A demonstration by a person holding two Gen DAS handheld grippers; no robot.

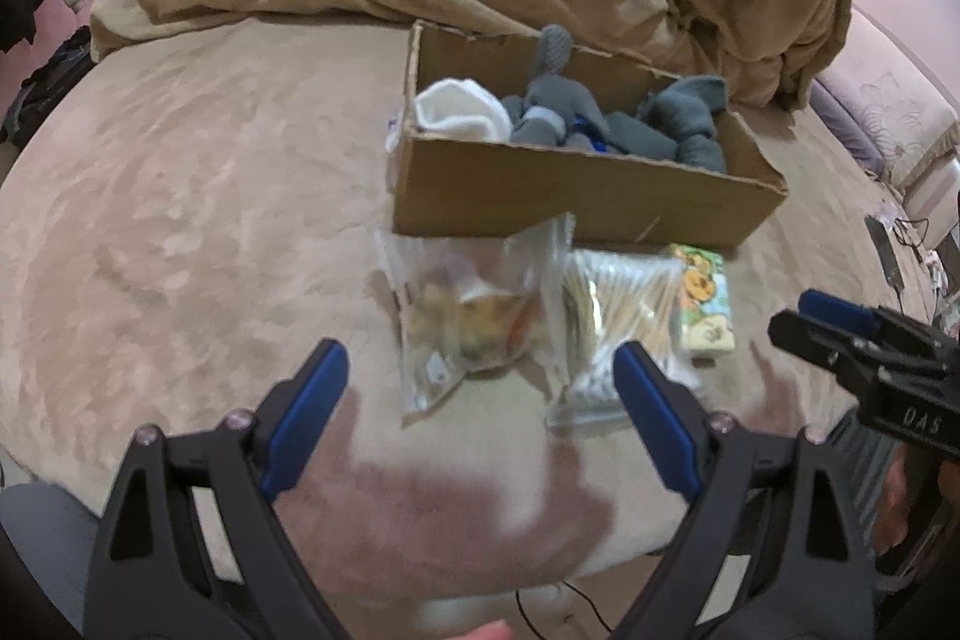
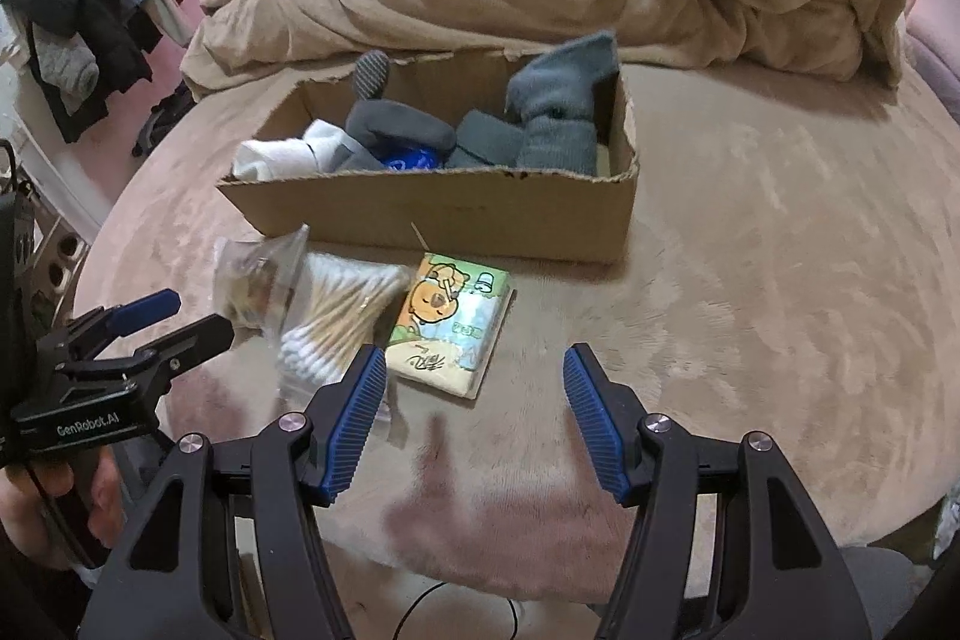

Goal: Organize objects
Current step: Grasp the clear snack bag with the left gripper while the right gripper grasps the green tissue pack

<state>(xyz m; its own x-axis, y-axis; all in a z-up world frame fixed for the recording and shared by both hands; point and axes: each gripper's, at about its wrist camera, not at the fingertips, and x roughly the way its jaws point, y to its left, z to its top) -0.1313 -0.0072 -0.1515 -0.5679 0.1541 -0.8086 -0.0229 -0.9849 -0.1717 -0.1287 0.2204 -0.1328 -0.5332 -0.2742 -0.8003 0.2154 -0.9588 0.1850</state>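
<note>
We hover both tongs, left and right, released and empty, over three items lying on the bed just in front of the box: a clear bag, a swab pack and a tissue pack. The box already holds socks. We judge we are at the picking step; next, we lower one set of tongs over the nearest pack and close.

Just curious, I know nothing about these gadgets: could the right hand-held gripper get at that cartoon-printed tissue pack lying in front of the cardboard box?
Probably yes. The right hand-held gripper is open, and the cartoon-printed tissue pack lies uncovered just ahead.
</note>
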